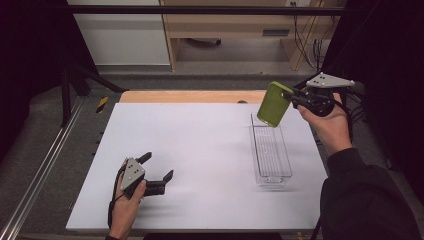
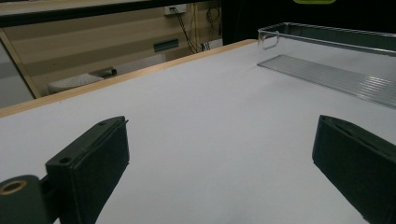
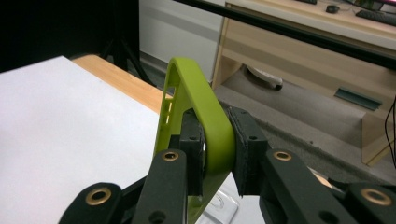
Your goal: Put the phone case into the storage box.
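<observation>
**A:** Nearest the camera, by the counter's front left corner: the left claw rests low on the white top, jaws apart, nothing between them. Parked out of the way, by the look of it, while the other hand works.

**B:** And the clear tray?

**A:** It lies lengthwise along the counter's right edge, long and narrow, empty. The left gripper view shows its ribbed floor and a handle cut-out in its end wall.

**B:** Farther back, the green thing?

**A:** A lime-green case, phone-sized, held in the air above the tray's far end, near the counter's back right corner. The right claw is clamped on one rim; in the right gripper view the pads pinch the rim's curved edge from both sides.

**B:** Why held by the rim, tilted?

**A:** My reading: gripped at the rim, the case hangs edge-down and slim enough to slip between the tray's close walls. It seems lined up for lowering into the tray; it has not yet touched it.

**B:** Risk?

**A:** A thin grip on a smooth curve; the case could pivot between the pads.
</observation>
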Demonstrator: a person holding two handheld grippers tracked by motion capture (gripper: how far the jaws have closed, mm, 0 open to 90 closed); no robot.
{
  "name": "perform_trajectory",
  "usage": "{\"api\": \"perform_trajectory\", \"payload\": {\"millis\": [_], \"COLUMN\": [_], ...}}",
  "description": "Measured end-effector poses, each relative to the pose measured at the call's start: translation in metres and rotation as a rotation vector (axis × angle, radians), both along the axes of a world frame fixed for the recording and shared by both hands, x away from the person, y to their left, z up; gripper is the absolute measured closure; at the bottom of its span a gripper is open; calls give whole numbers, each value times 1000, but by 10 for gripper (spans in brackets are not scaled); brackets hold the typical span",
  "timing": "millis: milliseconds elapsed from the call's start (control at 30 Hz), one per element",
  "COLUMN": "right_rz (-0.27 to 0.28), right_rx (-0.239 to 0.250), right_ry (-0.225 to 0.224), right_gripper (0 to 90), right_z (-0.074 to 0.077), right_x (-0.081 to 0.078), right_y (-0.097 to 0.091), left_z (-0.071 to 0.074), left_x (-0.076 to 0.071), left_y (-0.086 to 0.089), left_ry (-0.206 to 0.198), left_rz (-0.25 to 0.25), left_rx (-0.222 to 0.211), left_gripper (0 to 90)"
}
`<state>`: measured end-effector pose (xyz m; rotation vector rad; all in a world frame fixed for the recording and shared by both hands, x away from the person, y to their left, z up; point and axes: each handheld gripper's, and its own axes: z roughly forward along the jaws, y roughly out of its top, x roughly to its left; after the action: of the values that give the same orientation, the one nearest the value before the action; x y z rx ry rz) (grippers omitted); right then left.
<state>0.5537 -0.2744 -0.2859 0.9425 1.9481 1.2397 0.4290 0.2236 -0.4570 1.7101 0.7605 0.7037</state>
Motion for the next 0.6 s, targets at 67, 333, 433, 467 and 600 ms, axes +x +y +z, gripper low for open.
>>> {"api": "perform_trajectory", "payload": {"millis": [67, 333, 433, 467, 600], "right_rz": [-6, -16, -24, -23, -17], "right_rx": [-5, -16, -27, -25, -30], "right_ry": [8, 49, 59, 64, 76], "right_gripper": [765, 765, 765, 765, 765], "right_z": [-5, -27, -36, -39, -49], "right_x": [3, 18, 24, 26, 32], "right_y": [-3, -8, -8, -7, -4], "left_z": [0, 0, -1, -1, -1], "left_x": [0, 0, 1, 0, 0], "left_y": [0, 0, -1, -2, -2], "left_ry": [1, 1, 6, 6, 6], "left_rz": [-2, -4, -8, -9, -10], "left_rx": [2, 3, 8, 9, 10], "left_gripper": [35, 28, 28, 28, 28]}}
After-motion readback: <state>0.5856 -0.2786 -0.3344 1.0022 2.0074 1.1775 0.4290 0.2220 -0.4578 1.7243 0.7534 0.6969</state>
